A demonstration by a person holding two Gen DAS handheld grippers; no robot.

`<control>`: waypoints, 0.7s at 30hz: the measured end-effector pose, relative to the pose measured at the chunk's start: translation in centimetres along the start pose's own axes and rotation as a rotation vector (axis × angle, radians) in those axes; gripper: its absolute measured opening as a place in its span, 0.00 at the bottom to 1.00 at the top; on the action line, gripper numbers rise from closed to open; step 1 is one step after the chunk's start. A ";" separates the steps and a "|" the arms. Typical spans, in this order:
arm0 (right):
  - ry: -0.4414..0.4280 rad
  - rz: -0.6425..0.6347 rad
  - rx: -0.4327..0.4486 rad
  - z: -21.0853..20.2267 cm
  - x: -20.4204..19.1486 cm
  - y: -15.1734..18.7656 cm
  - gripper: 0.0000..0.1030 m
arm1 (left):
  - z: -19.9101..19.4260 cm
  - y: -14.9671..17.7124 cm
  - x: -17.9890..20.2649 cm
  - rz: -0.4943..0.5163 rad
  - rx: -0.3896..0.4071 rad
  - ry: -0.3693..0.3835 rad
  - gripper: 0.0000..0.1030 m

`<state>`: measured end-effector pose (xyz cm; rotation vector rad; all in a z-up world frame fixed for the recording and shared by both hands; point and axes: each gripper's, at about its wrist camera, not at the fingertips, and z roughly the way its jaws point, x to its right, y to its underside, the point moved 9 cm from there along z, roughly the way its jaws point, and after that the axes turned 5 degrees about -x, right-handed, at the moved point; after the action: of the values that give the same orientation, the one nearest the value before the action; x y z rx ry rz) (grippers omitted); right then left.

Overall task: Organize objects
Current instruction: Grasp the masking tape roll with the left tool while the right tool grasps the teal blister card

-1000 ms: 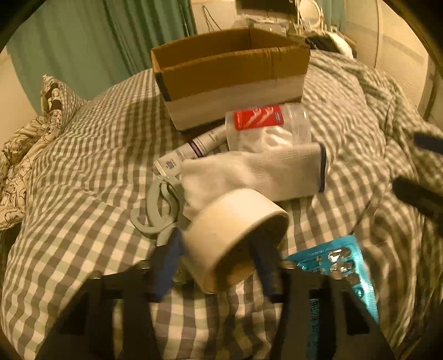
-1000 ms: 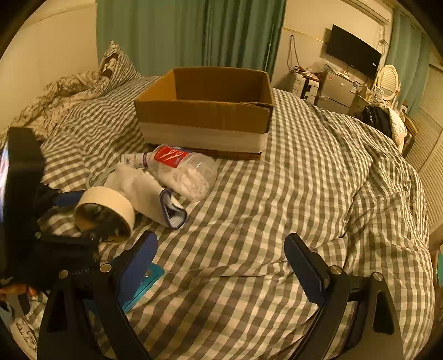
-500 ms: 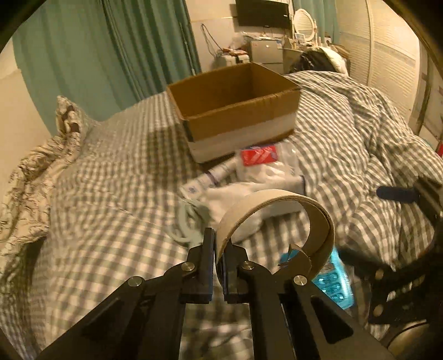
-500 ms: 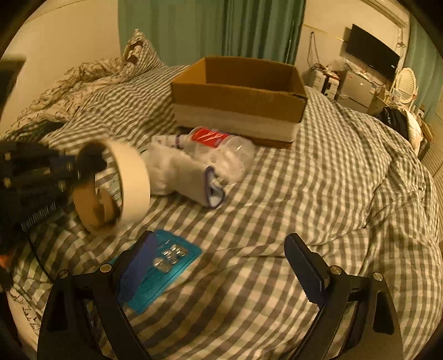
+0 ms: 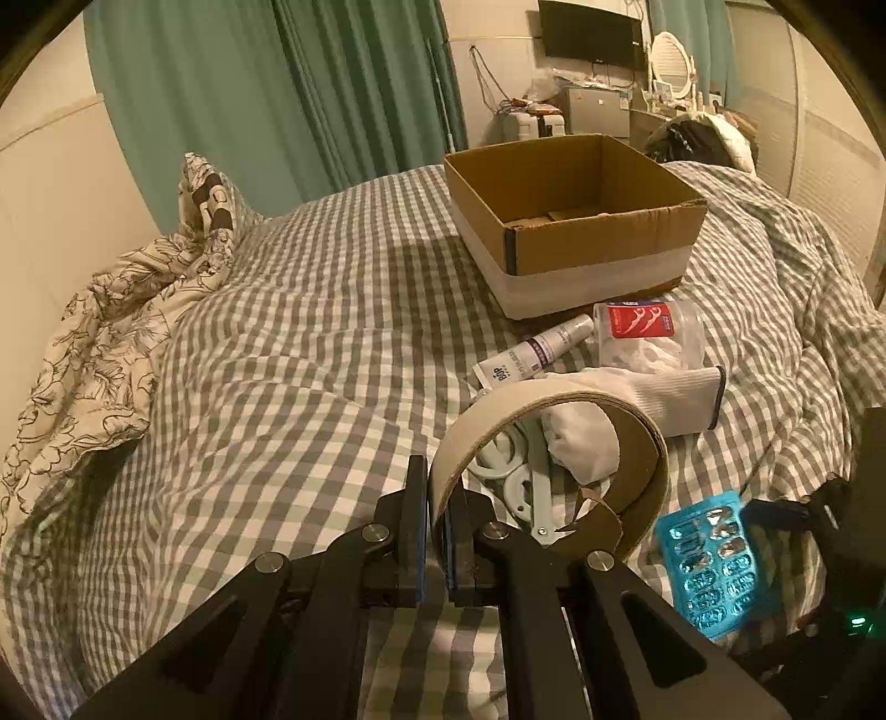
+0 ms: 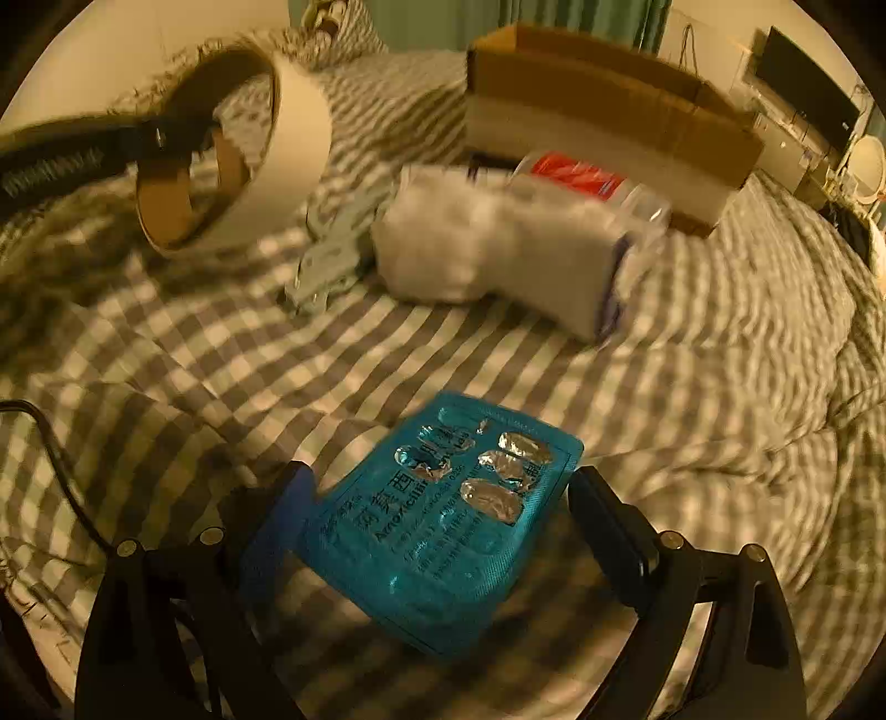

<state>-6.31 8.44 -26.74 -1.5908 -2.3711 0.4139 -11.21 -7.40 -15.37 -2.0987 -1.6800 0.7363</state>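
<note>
My left gripper (image 5: 437, 520) is shut on the wall of a cream tape roll (image 5: 554, 459) and holds it above the bed; the roll also shows in the right wrist view (image 6: 238, 149). My right gripper (image 6: 443, 526) is open, its fingers on either side of a blue blister pack (image 6: 437, 520) lying on the checked bedspread; the pack also shows in the left wrist view (image 5: 714, 565). An open cardboard box (image 5: 576, 216) stands further back. In front of it lie a white sock (image 6: 498, 260), a clear tub with a red label (image 5: 648, 332), a white tube (image 5: 537, 354) and pale scissors (image 5: 515, 482).
The checked bedspread (image 5: 277, 387) is rumpled, with a floral quilt (image 5: 83, 354) at the left. Green curtains (image 5: 277, 94) and a dresser with a TV (image 5: 592, 33) stand behind the bed.
My left gripper has closed on the tape roll's wall and lifted it off the bed. My right gripper has dropped down and forward over the blister pack.
</note>
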 end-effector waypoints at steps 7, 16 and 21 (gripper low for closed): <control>-0.028 0.007 -0.009 1.7 0.8 -0.1 0.90 | 0.6 0.4 0.5 0.003 -0.018 0.019 0.04; -0.099 -0.032 0.074 -1.5 1.0 -0.3 0.30 | 0.2 0.2 2.0 0.029 -0.017 0.036 0.04; -0.076 -0.044 0.118 -3.3 2.4 -0.9 0.17 | 0.2 0.1 3.2 0.034 -0.023 0.066 0.04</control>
<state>-6.75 10.68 -23.20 -1.4926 -2.3841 0.6032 -10.76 -4.30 -16.13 -2.1480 -1.6288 0.6535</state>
